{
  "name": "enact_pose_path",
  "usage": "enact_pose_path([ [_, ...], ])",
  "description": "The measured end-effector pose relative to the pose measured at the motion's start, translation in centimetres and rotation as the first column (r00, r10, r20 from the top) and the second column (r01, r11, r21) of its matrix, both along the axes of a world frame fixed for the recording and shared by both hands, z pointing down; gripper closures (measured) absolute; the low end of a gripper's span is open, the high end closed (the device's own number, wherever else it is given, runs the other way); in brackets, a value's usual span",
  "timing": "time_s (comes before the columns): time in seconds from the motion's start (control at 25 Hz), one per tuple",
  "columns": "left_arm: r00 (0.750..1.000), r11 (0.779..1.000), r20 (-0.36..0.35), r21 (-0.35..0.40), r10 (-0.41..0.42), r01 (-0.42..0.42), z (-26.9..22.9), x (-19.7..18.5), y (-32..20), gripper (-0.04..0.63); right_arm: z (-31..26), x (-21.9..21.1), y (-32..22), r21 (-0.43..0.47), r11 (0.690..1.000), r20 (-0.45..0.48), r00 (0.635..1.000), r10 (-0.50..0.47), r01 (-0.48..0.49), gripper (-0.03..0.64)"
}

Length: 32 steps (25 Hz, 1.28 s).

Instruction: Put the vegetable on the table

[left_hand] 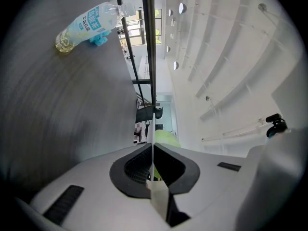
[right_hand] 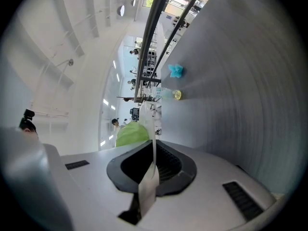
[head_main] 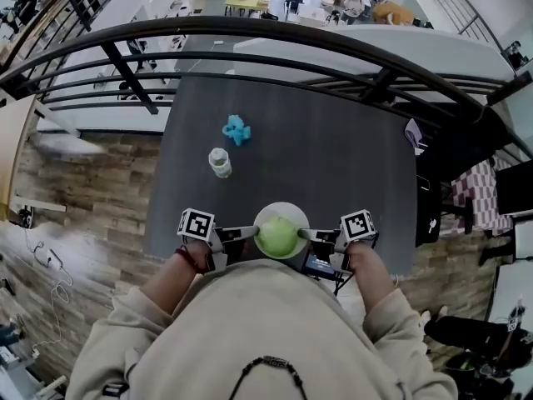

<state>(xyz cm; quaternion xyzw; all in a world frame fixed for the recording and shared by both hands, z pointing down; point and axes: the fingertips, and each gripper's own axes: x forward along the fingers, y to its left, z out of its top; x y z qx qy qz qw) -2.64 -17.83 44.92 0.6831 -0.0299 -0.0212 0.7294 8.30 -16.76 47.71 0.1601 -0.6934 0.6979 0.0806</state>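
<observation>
A round green vegetable point(head_main: 278, 237) lies on a white plate point(head_main: 281, 207) held just over the near edge of the dark grey table point(head_main: 333, 165). My left gripper point(head_main: 250, 233) is shut on the plate's left rim. My right gripper point(head_main: 306, 235) is shut on its right rim. In the left gripper view the gripper point(left_hand: 152, 148) pinches the plate point(left_hand: 159, 196) edge-on, with the vegetable point(left_hand: 166, 138) just past the jaws. The right gripper view shows the same: the gripper point(right_hand: 154, 146) clamps the thin plate point(right_hand: 148, 186), and the vegetable point(right_hand: 132, 134) sits to the left.
A clear plastic bottle point(head_main: 220, 162) lies on the table's left middle, with a small blue thing point(head_main: 236, 129) just beyond it. A black railing point(head_main: 250, 32) curves past the table's far edge. A dark bag point(head_main: 450, 148) and checked cloth point(head_main: 479, 194) sit off the table's right side.
</observation>
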Motion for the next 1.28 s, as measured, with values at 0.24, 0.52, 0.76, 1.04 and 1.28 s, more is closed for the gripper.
enact_pose_path([
  [0.24, 0.999, 0.999, 0.049, 0.033, 0.014, -0.016, 1.1, -0.5, -0.1, 0.577, 0.0, -0.2, 0.2, -0.043, 0.999, 0.013, 1.000, 0.006, -0.006, 0.591],
  [0.52, 0.999, 1.000, 0.047, -0.005, 0.003, -0.002, 0.6, 0.0, -1.2, 0.577, -0.2, 0.3, -1.3, -0.028, 1.000, -0.006, 1.000, 0.000, 0.000, 0.591],
  [0.76, 0.999, 1.000, 0.042, 0.002, 0.004, -0.004, 0.8, 0.7, -1.0, 0.577, -0.2, 0.4, -1.2, -0.022, 1.000, 0.023, 1.000, -0.011, 0.011, 0.591],
  [1.04, 0.998, 1.000, 0.059, 0.003, -0.001, 0.000, 1.8, 0.2, -0.2, 0.577, 0.7, -0.3, -0.5, -0.038, 0.999, 0.039, 0.999, -0.026, 0.027, 0.591],
  [1.28, 0.998, 1.000, 0.062, -0.007, -0.012, 0.012, 2.6, 0.2, -0.4, 0.577, 1.4, -0.3, -0.6, -0.046, 0.999, 0.042, 0.999, -0.025, 0.027, 0.591],
])
